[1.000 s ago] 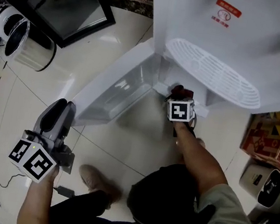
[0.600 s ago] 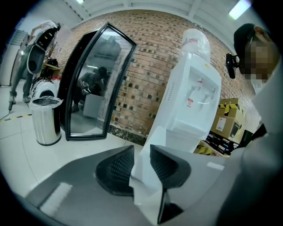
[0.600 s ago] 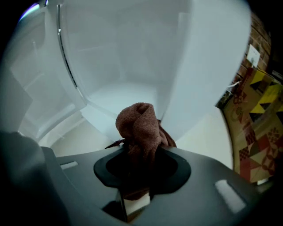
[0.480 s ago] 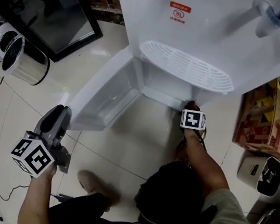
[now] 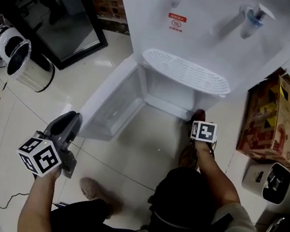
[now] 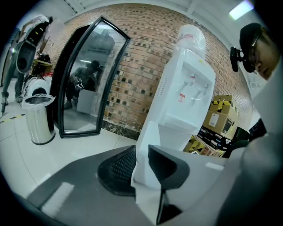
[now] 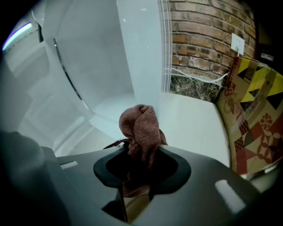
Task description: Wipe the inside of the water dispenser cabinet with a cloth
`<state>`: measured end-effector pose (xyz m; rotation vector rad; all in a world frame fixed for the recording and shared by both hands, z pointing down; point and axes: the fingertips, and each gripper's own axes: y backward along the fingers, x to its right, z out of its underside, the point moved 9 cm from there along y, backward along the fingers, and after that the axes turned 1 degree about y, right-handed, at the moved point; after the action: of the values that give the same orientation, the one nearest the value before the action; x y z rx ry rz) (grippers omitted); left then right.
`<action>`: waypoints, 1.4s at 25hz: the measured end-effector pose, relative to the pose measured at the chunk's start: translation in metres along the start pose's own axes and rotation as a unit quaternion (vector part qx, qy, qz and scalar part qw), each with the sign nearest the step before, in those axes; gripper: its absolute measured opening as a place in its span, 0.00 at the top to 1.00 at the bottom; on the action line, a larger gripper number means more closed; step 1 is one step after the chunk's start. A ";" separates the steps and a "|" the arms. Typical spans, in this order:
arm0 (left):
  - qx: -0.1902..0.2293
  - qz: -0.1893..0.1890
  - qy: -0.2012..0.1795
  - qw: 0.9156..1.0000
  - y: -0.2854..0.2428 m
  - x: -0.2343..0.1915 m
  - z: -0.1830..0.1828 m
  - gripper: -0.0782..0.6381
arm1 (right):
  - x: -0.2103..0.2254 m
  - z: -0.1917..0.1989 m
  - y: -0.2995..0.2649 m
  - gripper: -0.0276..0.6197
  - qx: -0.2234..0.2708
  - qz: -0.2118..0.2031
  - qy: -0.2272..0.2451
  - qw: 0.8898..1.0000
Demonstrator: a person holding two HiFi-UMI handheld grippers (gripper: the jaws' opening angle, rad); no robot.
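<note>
pale floor tiles [image 5: 145,145]; cloth [image 7: 140,126] pinched between right tongs [image 7: 141,154] near cabinet [image 5: 167,95]

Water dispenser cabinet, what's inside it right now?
Only bare white surfaces show inside the cabinet. The drip grille overhangs it and covers its upper part. The brown cloth, clamped in the right gripper, is by the cabinet's right front corner.
</note>
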<state>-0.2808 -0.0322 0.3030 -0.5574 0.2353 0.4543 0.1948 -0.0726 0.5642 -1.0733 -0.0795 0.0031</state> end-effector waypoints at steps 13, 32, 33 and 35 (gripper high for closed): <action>-0.087 0.105 -0.068 0.988 -0.009 0.059 0.014 0.77 | -0.011 -0.066 0.192 0.74 0.107 -0.140 0.160 0.971; -0.121 0.280 -0.188 0.934 -0.132 0.215 0.015 0.87 | 0.025 -0.078 0.344 0.74 0.119 -0.114 0.261 0.951; -0.118 0.275 -0.192 0.935 -0.138 0.220 0.015 0.88 | 0.027 -0.074 0.348 0.74 0.123 -0.112 0.258 0.952; -0.115 0.261 -0.202 0.937 -0.149 0.229 0.018 0.89 | 0.032 -0.068 0.351 0.74 0.126 -0.108 0.250 0.954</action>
<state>-0.0084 -0.0546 0.3088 -0.6147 -0.0733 1.1102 0.2436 0.0364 0.2260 -0.7789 0.2571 -0.4451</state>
